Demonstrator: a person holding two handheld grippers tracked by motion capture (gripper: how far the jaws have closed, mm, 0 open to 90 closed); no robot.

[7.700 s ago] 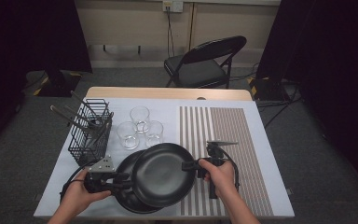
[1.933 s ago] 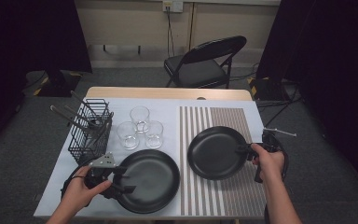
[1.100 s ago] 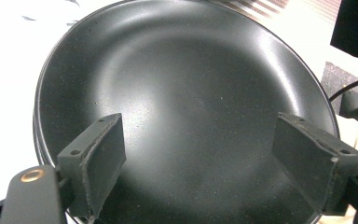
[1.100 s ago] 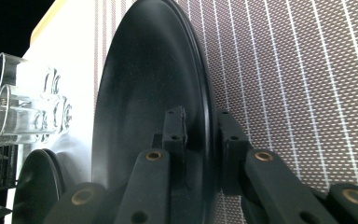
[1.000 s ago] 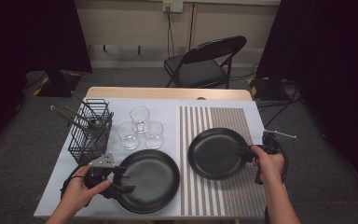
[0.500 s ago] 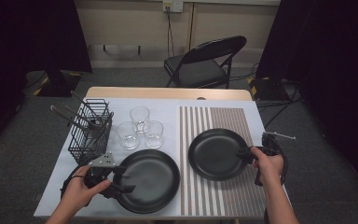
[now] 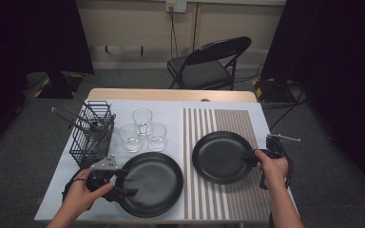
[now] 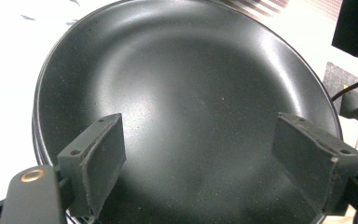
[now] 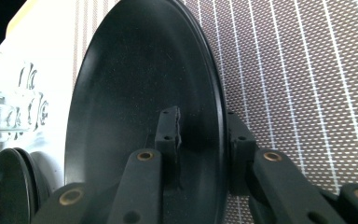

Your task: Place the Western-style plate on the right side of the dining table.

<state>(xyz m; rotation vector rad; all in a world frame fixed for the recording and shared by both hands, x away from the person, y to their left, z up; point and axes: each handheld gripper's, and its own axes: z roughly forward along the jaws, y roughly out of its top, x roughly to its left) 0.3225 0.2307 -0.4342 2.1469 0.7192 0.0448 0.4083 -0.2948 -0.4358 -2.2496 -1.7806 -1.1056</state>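
Straddling the right rim of the smaller plate (image 7: pixel 221 156) on the striped mat (image 7: pixel 228 123), right hand-held gripper (image 7: pixel 250 158) jaws just easing apart, rim between them, left hand-held gripper (image 7: pixel 123 183) gaping over the larger plate (image 7: pixel 152 183).

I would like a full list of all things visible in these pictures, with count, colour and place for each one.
large plate: 1, black, on the white table part, front left
small plate: 1, black, on the striped mat
striped mat: 1, brown and white, right half of table
glasses: 3, clear, behind the large plate
wire basket: 1, black, left side, holding utensils
table: 1, wooden edge at the back
folding chair: 1, black, behind the table
left gripper: 1, black, jaws wide open over the large plate's rim
right gripper: 1, black, jaws either side of the small plate's rim, just been opening
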